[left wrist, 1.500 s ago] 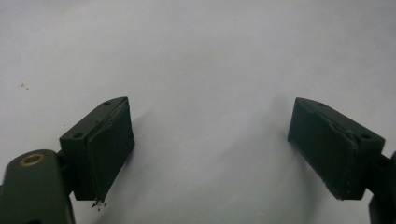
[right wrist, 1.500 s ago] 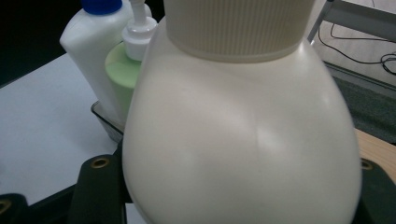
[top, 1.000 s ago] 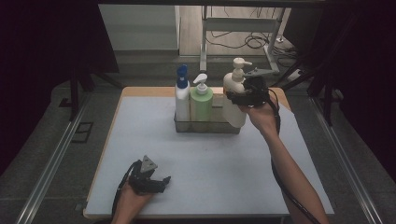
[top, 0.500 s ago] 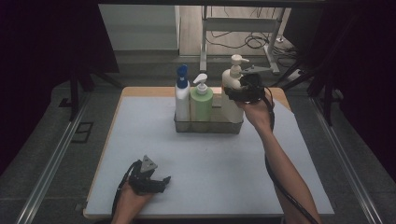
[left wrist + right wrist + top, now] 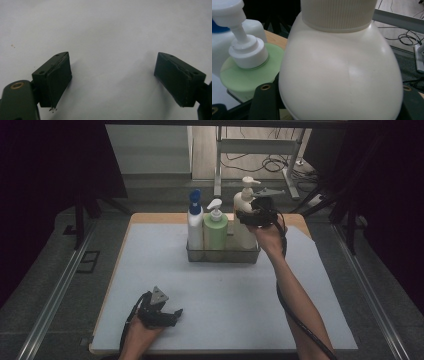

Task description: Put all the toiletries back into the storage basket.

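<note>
While right gripper (image 5: pixel 252 216) clamps cream pump bottle (image 5: pixel 244 215) at right end of wire basket (image 5: pixel 223 255), upper centre of high view, green pump bottle (image 5: pixel 215 231) stands just beside; left gripper (image 5: pixel 167 315) rests lower left, jaws wide apart, nothing between.

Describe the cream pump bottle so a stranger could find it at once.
At the far edge of the grey table mat stands a wire basket with three bottles. The cream pump bottle is the rightmost and tallest, gripped by the right gripper; its neighbours are green and blue-capped.
</note>
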Available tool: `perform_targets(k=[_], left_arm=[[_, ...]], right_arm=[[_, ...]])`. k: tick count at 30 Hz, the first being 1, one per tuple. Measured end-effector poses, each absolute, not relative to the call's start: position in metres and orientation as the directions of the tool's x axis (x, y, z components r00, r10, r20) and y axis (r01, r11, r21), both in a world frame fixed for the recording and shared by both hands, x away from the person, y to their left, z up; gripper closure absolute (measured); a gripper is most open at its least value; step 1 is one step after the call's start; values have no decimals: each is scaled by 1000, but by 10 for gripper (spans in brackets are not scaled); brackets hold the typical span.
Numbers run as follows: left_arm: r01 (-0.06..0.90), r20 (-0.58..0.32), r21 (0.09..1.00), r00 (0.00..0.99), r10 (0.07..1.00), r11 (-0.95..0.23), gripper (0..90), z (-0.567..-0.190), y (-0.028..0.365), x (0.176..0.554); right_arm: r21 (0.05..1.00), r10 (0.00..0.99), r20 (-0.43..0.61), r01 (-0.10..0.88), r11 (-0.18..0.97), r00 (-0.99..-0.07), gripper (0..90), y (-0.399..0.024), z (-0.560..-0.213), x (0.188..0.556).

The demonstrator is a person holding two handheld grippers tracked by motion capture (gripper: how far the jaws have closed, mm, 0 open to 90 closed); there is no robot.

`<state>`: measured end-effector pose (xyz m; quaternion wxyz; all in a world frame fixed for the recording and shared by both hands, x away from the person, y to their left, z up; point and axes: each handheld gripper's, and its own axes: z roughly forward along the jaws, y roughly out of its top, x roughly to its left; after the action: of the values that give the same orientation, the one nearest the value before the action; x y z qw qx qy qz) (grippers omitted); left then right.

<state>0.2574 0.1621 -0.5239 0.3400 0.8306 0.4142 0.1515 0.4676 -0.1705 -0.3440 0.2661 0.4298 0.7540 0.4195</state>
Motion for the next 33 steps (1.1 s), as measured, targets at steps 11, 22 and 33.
perform_targets(k=[11,22,33], left_arm=[[585,-28,689,612,791,-428,141,-524,162,258],[585,-29,689,611,791,-427,141,-524,162,258],[587,-31,690,609,793,-424,141,-524,162,257]], right_arm=[[860,872,-42,427,280,-488,371,-168,-358,476],[856,867,-35,433,283,-496,370,-169,-368,476],[848,864,-31,445,289,-502,370,-171,-374,471]])
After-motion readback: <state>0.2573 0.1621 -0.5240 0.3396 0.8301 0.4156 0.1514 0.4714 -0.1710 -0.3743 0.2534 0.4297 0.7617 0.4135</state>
